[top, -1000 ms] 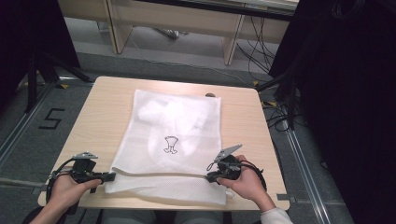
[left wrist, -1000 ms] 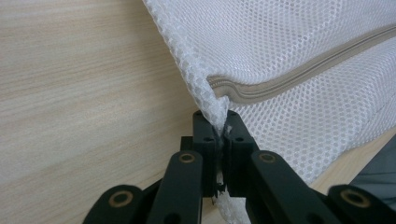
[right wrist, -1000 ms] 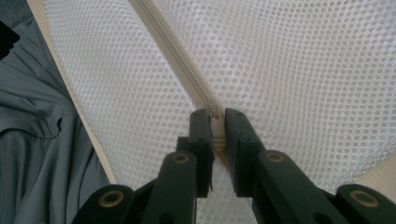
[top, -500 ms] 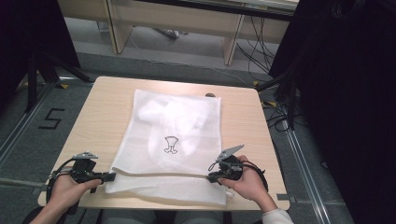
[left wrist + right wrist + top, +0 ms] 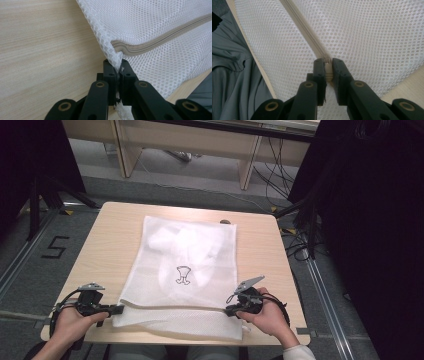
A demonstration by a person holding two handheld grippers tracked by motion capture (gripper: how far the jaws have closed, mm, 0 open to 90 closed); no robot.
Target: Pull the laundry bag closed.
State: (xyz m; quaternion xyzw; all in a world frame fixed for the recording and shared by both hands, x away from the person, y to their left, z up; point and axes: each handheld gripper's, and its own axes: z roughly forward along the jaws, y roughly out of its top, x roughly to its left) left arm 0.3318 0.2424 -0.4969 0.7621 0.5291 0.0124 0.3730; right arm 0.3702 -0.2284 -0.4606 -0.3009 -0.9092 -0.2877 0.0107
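White mesh laundry bag lies flat on the wooden table, w/ white clothing inside and a small dark printed motif mid-panel.

High view: bag runs from the far-centre of the table to the near edge, near flap slightly lifted along the beige zipper. Left gripper sits at the bag's near-left corner, right gripper at the near-right end of the zipper line; both hands low over the table. Jaw state is too small to read from up here.

Left gripper view: jaws pressed together, pinching a fold of mesh at the bag's corner, right where the zipper tape ends. Zipper teeth look closed along the stretch visible. Bare table wood at left.

Right gripper view: jaws squeezed onto the zipper's end piece, prob. the pull or the tape stop, can't tell which. Zipper runs away up-left, closed as far as seen. Grey cloth, likely the person's clothing, shows past the table edge.

Progress, judged: bag is laid out, loaded and gripped at both ends of the zipper; the slide along the zip (open or shut) looks not yet begun, so most of that step remains. High view gives layout and contents; gripper views give the actual pinch points.
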